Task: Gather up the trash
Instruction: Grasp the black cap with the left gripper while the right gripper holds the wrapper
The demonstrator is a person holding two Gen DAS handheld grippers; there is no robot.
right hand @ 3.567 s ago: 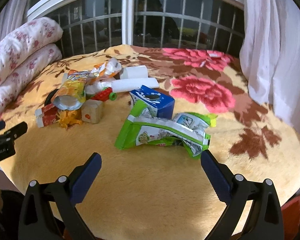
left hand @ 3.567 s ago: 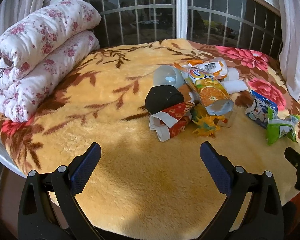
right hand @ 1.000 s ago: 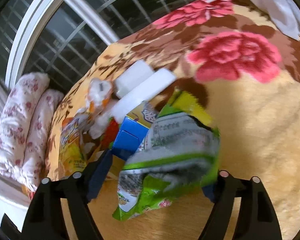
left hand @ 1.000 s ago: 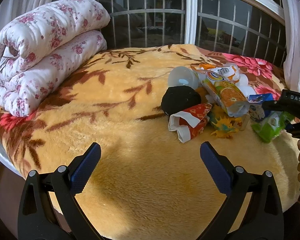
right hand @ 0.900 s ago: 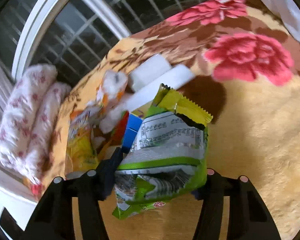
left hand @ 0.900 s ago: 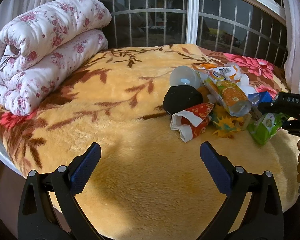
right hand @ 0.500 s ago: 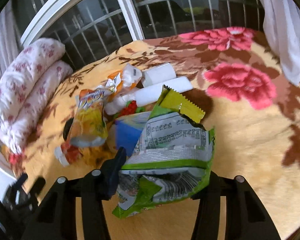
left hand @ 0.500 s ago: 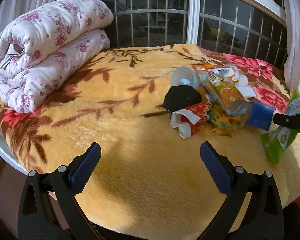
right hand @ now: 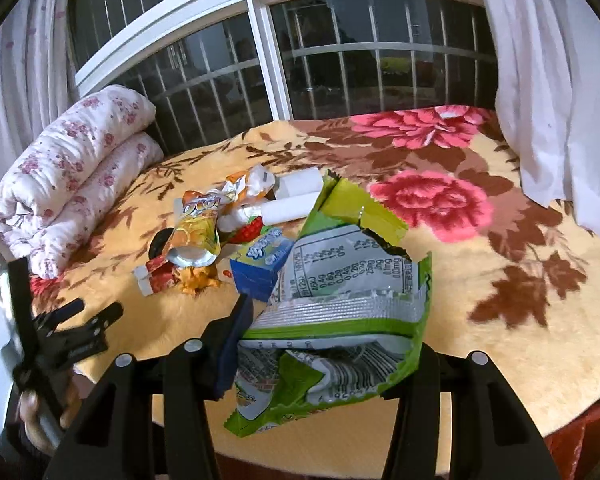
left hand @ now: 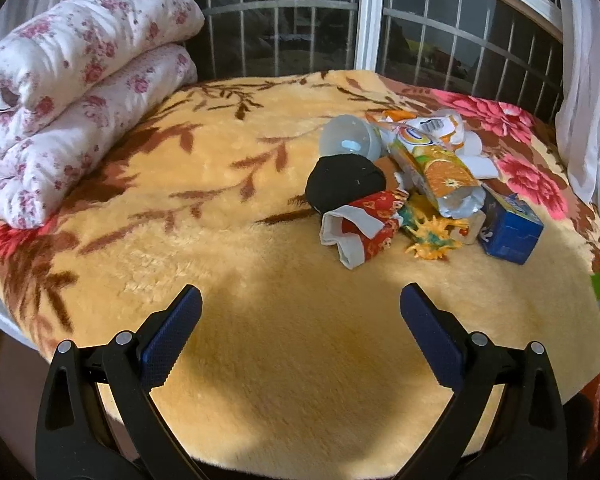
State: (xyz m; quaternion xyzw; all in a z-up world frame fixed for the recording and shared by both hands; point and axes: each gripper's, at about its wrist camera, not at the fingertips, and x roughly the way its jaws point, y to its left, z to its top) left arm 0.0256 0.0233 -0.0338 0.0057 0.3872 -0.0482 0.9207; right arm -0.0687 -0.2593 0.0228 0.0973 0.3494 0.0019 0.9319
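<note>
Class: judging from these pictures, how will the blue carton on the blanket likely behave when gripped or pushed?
The blue carton keeps crisp, boxy edges, so it probably grips stiffly. Lying on plush blanket, it would likely drag or tip rather than slide or roll.

- I have the green snack bag point(right hand: 340, 320) crumpled and torn open between my right jaws, lifted clear of the bed point(right hand: 500, 360).
- The blue carton point(left hand: 508, 232) lies on its side at the near right edge of the pile.
- An orange juice pouch point(left hand: 444, 172), opened and flattened, leans over the heap.
- A red wrapper point(left hand: 364, 228) with white lining lies crumpled at the pile's front.
- A white-and-orange wrapper point(left hand: 432, 128) sits at the back.
</note>
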